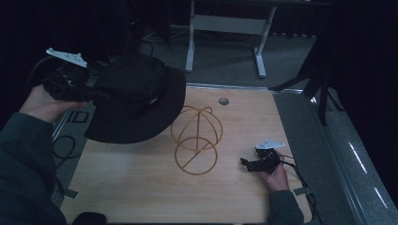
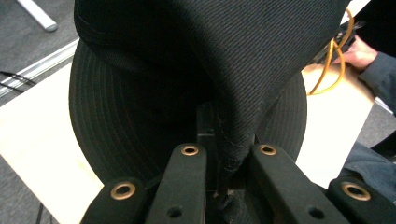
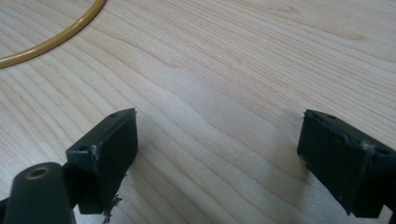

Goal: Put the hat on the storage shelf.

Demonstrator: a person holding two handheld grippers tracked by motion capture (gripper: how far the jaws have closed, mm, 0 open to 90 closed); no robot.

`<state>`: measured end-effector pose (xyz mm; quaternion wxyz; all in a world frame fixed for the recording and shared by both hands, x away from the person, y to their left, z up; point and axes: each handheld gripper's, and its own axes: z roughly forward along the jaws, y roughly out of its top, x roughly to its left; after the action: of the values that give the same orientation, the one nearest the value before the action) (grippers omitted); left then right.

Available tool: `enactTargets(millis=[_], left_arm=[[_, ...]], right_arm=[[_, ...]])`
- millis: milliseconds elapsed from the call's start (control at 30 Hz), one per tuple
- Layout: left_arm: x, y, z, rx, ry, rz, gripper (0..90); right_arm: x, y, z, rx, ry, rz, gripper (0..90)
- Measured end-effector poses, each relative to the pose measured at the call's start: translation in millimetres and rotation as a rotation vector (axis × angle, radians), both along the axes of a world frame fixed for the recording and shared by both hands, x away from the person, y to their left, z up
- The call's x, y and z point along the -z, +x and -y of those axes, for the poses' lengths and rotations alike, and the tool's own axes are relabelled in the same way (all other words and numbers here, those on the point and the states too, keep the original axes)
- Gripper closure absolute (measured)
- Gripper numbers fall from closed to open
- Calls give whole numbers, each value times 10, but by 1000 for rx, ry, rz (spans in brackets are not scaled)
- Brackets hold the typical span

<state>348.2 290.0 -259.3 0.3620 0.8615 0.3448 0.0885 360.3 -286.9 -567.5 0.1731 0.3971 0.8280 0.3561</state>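
Pale wood table (image 1: 141,187) under dim light. I have my left gripper (image 2: 219,163) clamped on a fold of the black hat (image 1: 136,98), held above the table's left edge. Just beside it stands the yellow wire frame (image 1: 196,140). My right gripper (image 3: 219,154) rests wide apart on bare wood, near the frame's base ring.

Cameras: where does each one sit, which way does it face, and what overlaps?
High view: above the person's side, facing forward-down on the table; both forearms, left gripper, right gripper.
Left gripper view: along jaws shut on the black hat.
Right gripper view: open jaws over tabletop.
Shared: yellow wire stand.
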Motion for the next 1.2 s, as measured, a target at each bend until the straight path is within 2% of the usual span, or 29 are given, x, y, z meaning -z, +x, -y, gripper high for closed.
enactTargets(millis=[600, 967, 1067, 1200], left_arm=[[-107, -48, 116, 67, -19, 18, 880], [-183, -42, 280, 119, -1, 21, 880], [-198, -28, 331, 130, 15, 18, 880], [-238, 3, 461, 155, 31, 21, 880]], right_arm=[[0, 0, 0, 0, 0, 0, 122], [0, 0, 0, 0, 0, 0, 122], [0, 0, 0, 0, 0, 0, 122], [0, 0, 0, 0, 0, 0, 122]])
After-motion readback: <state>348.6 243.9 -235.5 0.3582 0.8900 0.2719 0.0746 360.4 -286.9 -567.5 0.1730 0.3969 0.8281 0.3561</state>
